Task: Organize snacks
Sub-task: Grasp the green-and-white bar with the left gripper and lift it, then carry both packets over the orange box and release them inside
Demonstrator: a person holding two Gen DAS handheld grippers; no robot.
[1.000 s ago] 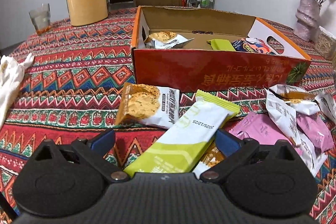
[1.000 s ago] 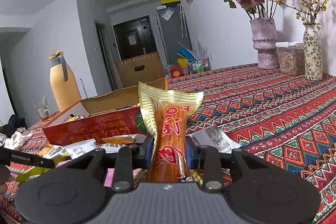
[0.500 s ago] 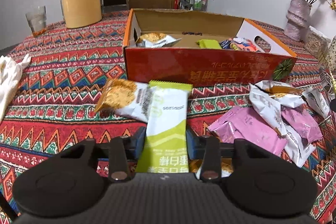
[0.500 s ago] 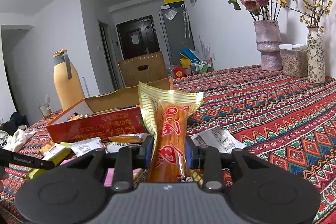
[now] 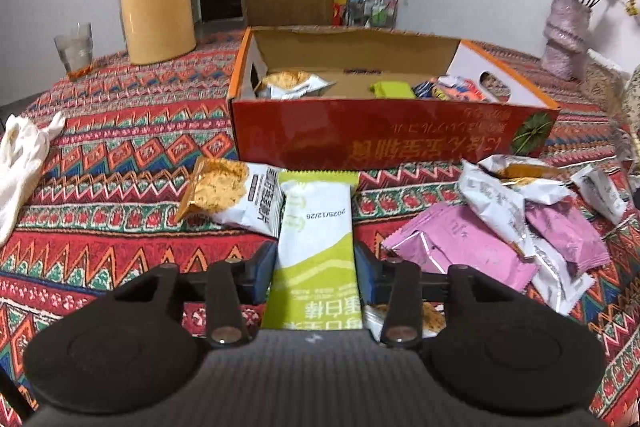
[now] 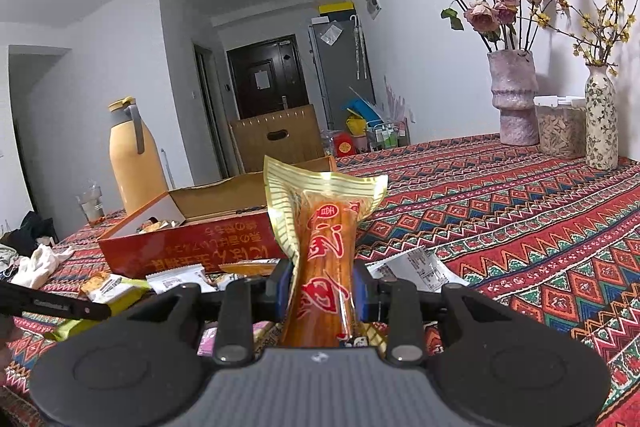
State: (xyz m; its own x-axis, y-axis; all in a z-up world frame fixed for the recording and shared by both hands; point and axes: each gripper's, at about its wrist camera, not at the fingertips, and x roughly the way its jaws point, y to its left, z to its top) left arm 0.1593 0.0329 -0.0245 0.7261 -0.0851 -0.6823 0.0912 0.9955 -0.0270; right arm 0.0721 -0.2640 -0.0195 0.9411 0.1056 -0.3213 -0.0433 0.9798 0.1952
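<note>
Across the red zigzag-patterned tabletop (image 5: 120, 155), short of the open red cardboard box (image 5: 392, 135), my left tongs (image 5: 316, 267) pinch a light, crinkly green-and-white bar wrapper (image 5: 316, 227) mid-length, while my right tongs (image 6: 320, 291) pinch a slippery orange sausage packet (image 6: 324, 247).

Both wrist views look low across the table, sharing the red box (image 5: 392, 143) (image 6: 192, 247).

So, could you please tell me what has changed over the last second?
The left gripper closed on the green-and-white bar, which turned from slanted to straight between its fingers. The right gripper still holds the orange sausage pack; the red box stayed put.
</note>
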